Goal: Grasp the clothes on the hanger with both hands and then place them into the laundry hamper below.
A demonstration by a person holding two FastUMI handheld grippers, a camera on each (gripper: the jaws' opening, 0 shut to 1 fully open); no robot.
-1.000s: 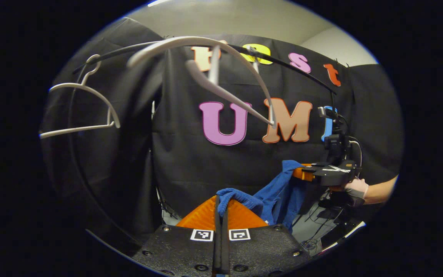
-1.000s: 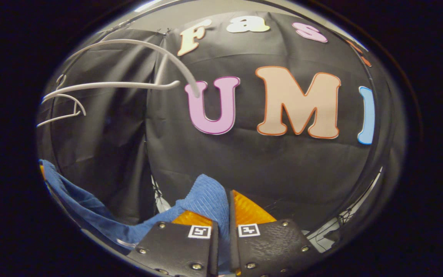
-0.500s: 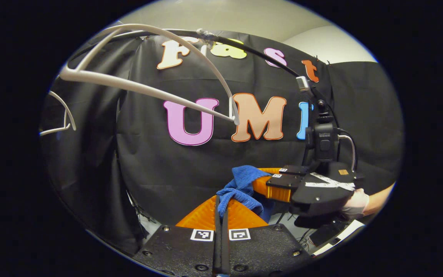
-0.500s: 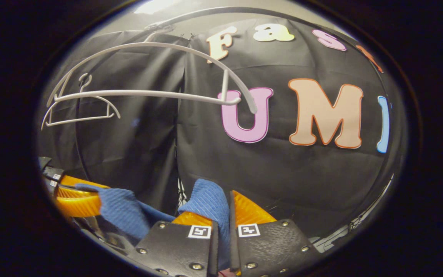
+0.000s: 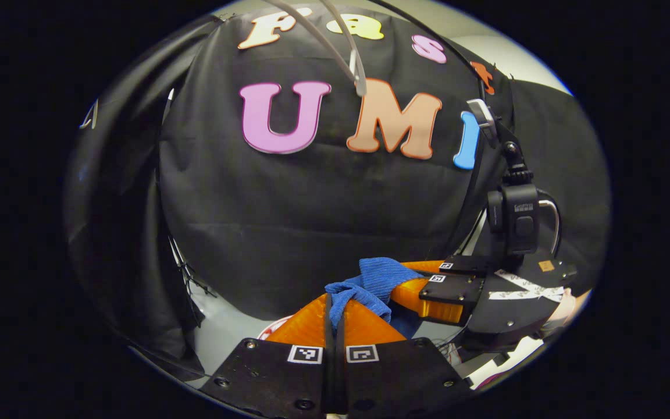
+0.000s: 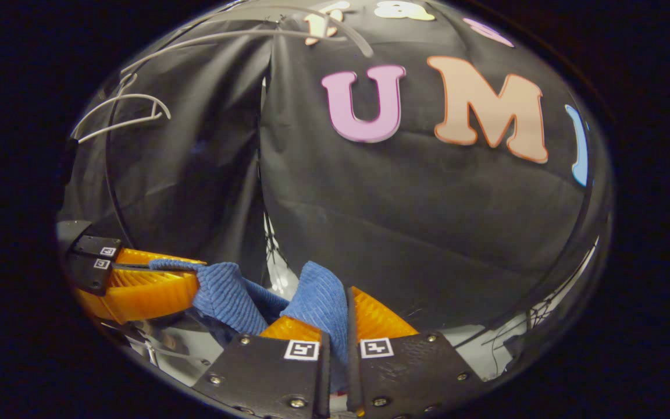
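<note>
The left claw (image 5: 333,302) is clamped on a fold of the blue cloth (image 5: 378,279), its two fingers pressed together over the fabric. The right claw (image 6: 344,302) likewise pinches the cloth between its fingers. The garment hangs bunched between the two claws, held close together, well below the white hanger (image 6: 120,110) on the rail.

- left gripper (image 5: 335,302): black textured body plates with silver screws and two little square black-and-white tags, ribbed fingers
- right gripper (image 5: 410,279): same build, plus white tape strips, a boxy black camera on top (black cable looping behind it)
</note>
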